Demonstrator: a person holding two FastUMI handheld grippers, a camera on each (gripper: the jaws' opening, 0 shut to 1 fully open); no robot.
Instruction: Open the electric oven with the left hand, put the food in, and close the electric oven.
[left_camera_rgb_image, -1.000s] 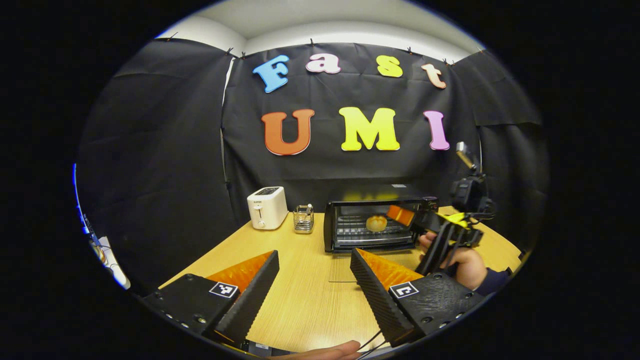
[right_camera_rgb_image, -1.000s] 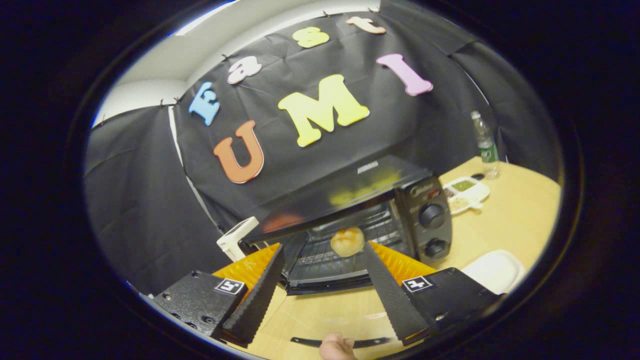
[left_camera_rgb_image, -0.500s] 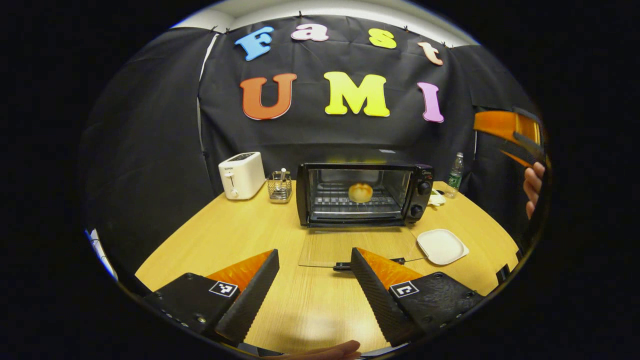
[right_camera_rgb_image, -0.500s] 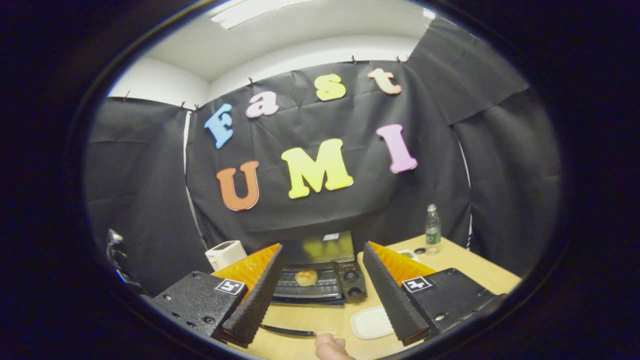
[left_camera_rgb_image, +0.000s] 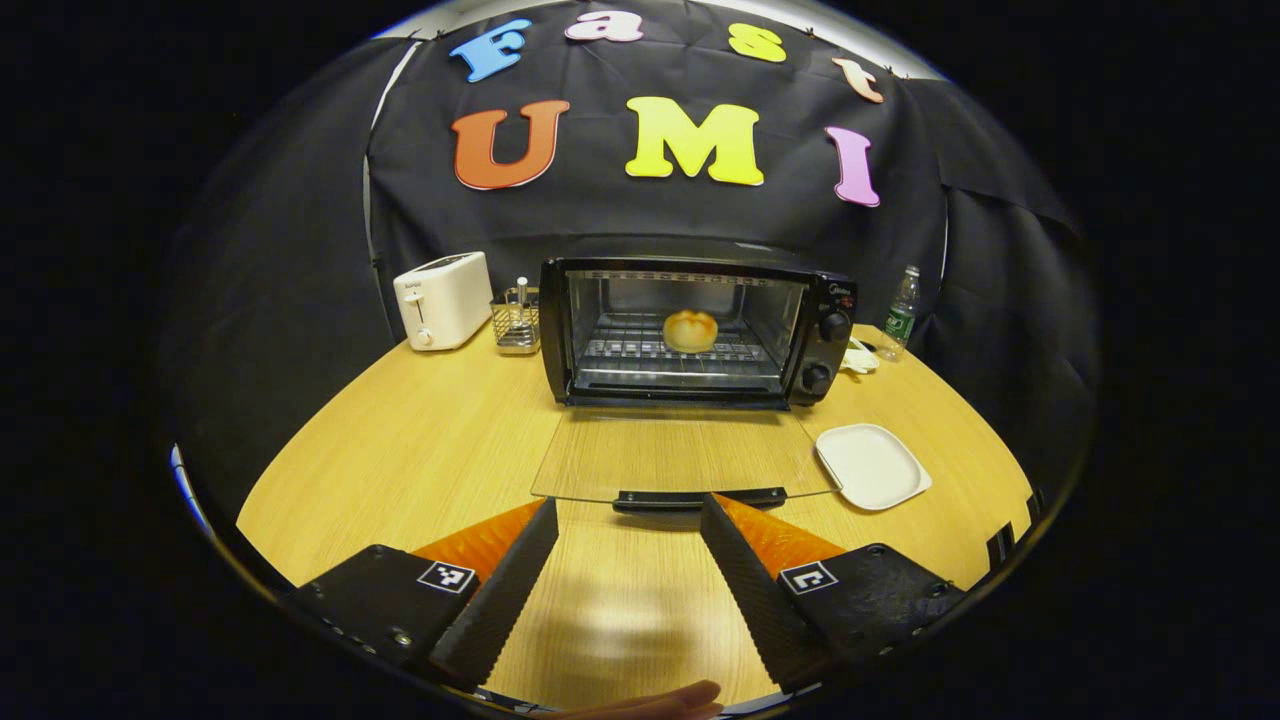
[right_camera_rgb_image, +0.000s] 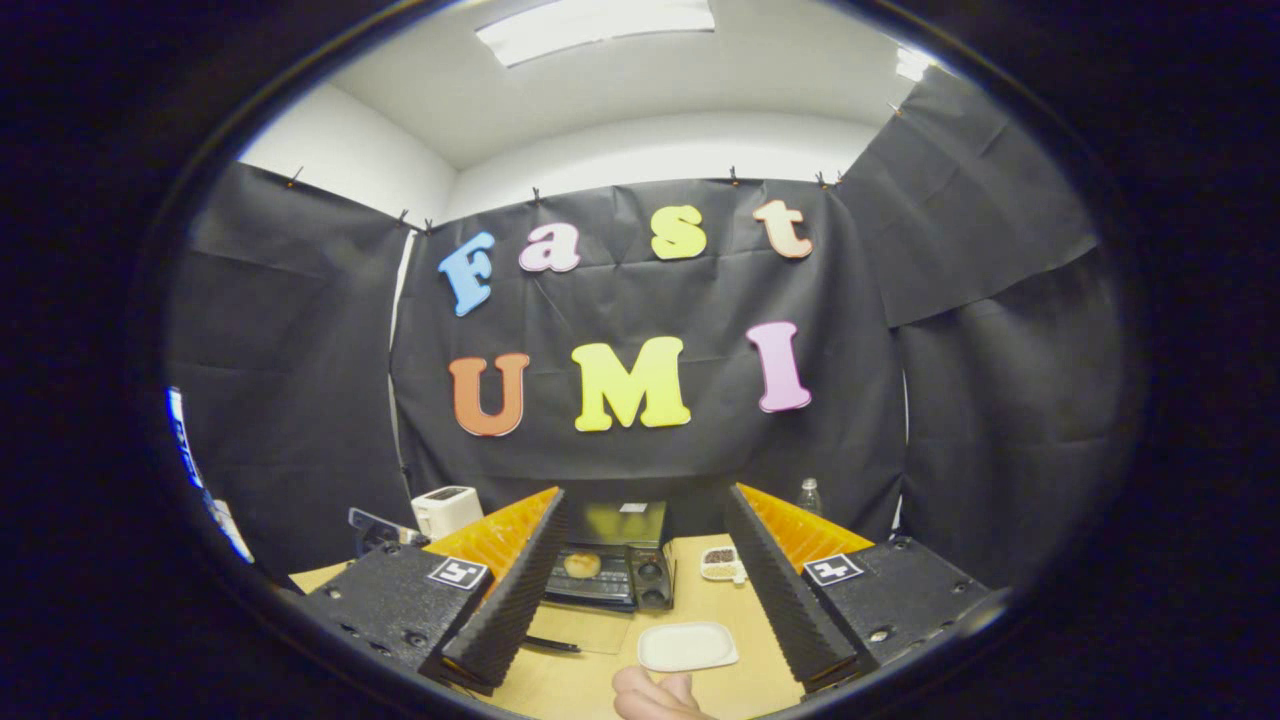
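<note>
A: Wondering why the left gripper (left_camera_rgb_image: 628, 560) hangs low, fingers wide and empty, facing the door handle (left_camera_rgb_image: 699, 498)?

B: Probably to lift it shut; bun (left_camera_rgb_image: 690, 330) sits on the oven (left_camera_rgb_image: 830, 330) rack. Right gripper (right_camera_rgb_image: 640, 590), also wide, stays clear.

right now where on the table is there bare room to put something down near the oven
The widest bare patch of table runs from the toaster and wire rack down the left of the flat open oven door. Another lies just ahead of the left tongs, below the door handle. Right of the oven it is crowded: white plate, small dish, bottle.
</note>
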